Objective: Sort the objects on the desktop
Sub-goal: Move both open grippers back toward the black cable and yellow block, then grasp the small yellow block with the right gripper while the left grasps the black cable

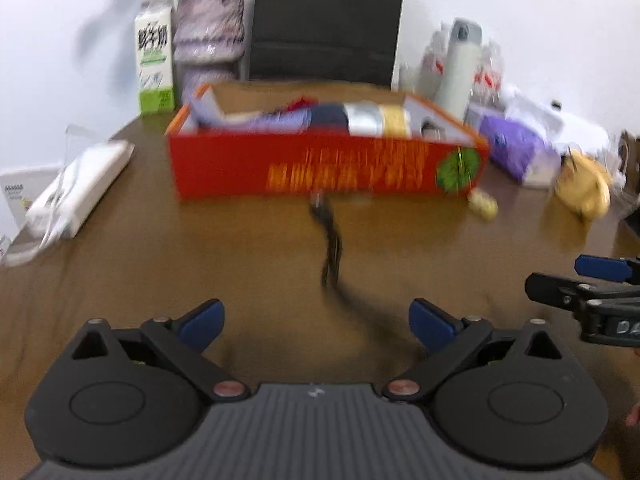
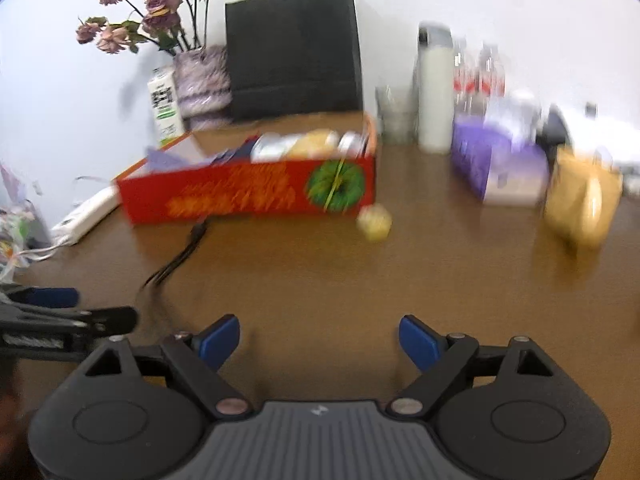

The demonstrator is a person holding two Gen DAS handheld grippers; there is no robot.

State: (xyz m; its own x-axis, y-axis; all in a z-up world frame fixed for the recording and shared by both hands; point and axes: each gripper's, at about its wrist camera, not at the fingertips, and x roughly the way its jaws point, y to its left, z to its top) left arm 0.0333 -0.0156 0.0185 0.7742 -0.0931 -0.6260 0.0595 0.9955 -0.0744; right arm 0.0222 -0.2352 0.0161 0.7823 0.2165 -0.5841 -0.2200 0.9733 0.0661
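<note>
A red open box [image 1: 320,168] holding several items stands mid-table; it also shows in the right wrist view [image 2: 248,192]. A black cable [image 1: 332,248] lies on the brown table in front of it, also seen in the right wrist view [image 2: 176,260]. A small yellow object [image 2: 374,222] lies by the box's right corner, also in the left wrist view [image 1: 484,203]. My left gripper [image 1: 316,322] is open and empty, just short of the cable's near end. My right gripper [image 2: 319,340] is open and empty over bare table. Both views are blurred.
A milk carton [image 1: 155,68], a vase of dried roses [image 2: 200,80] and a black paper bag [image 2: 294,48] stand at the back. A white power strip [image 1: 80,190] lies left. A thermos [image 2: 434,88], a purple tissue pack [image 2: 496,168] and a yellow bag [image 2: 580,200] are right.
</note>
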